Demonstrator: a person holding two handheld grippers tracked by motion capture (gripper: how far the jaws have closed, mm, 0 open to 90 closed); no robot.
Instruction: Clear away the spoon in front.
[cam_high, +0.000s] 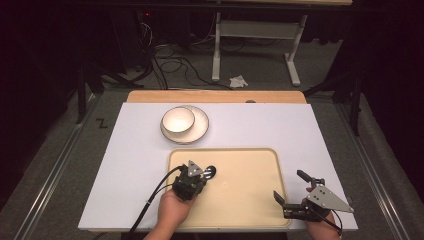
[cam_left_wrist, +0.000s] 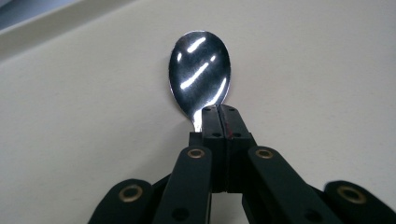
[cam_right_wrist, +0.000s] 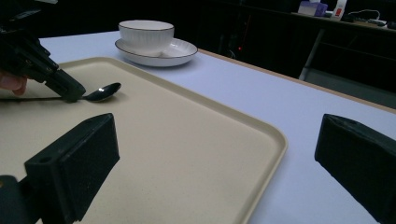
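While left gripper (cam_left_wrist: 219, 114) pinches spoon (cam_left_wrist: 200, 70) by its thin neck over tray (cam_high: 250, 200), slick metal could swivel or slip — right gripper (cam_high: 292, 192) gapes wide, empty.

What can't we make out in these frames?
- Spoon handle: in the left gripper view the shut jaws of the left gripper cover it past the neck.
- Whether the spoon bowl touches the tray: too small in the high view, unclear in the right gripper view.
- Bowl contents: the right gripper view is too low to see in; glare whitens the inside in the high view.
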